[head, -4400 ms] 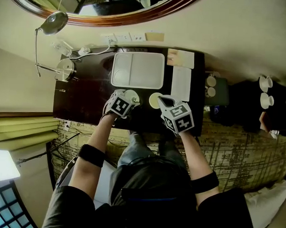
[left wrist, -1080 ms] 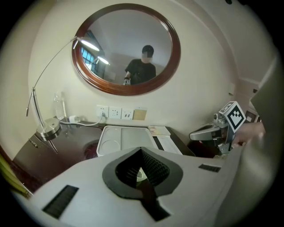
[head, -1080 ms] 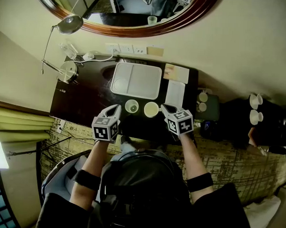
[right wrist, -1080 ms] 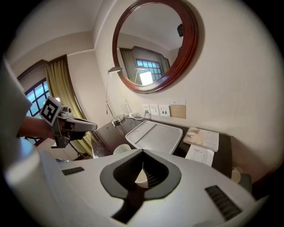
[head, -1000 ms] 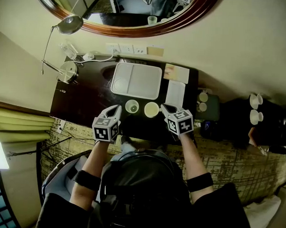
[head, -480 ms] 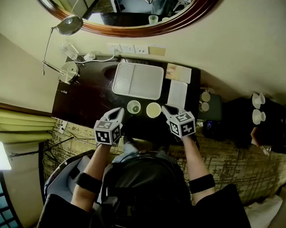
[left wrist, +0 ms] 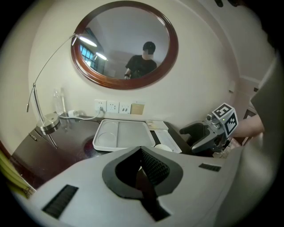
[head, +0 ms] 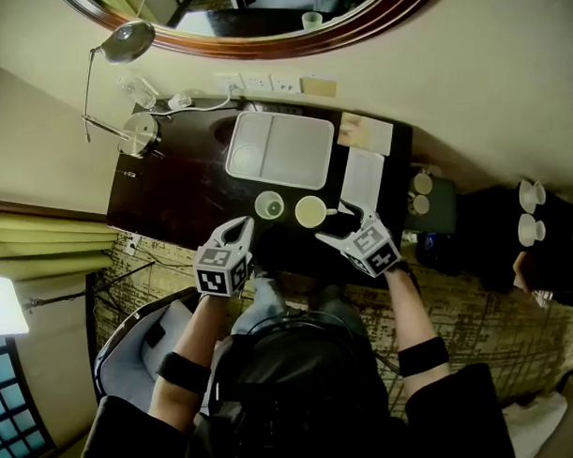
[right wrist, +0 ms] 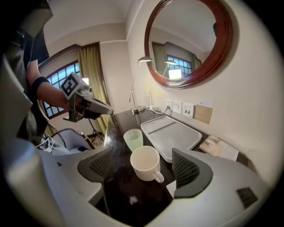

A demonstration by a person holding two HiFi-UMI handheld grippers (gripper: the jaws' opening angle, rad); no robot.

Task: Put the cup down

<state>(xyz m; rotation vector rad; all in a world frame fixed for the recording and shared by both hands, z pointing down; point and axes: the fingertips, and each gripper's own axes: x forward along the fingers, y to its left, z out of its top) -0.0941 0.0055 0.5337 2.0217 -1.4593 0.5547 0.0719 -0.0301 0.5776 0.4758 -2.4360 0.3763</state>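
A white handled cup (right wrist: pixel 145 163) stands upright on the dark table (head: pixel 175 201), also in the head view (head: pixel 311 212). My right gripper (right wrist: pixel 143 165) has just been opening its jaws. They stand wide on either side of the cup without touching it; from above, this gripper (head: pixel 332 223) sits just right of the cup. A pale green cup (right wrist: pixel 133 139) stands right beside it on the left (head: pixel 268 206). My left gripper (left wrist: pixel 142 170) is shut and empty, hovering near the table's front edge (head: pixel 244 224), apart from both cups.
A white divided tray (head: pixel 280 150) lies behind the cups. White papers (head: pixel 363 177) lie at the table's right end, a desk lamp (head: pixel 135 134) at its left. An oval mirror (left wrist: pixel 125 44) hangs on the wall. A side stand with cups (head: pixel 421 190) is further right.
The right gripper's jaws have opened and let go of the white cup, and that gripper has rolled and sunk a little. The left gripper has drifted slightly back toward the table's front edge.
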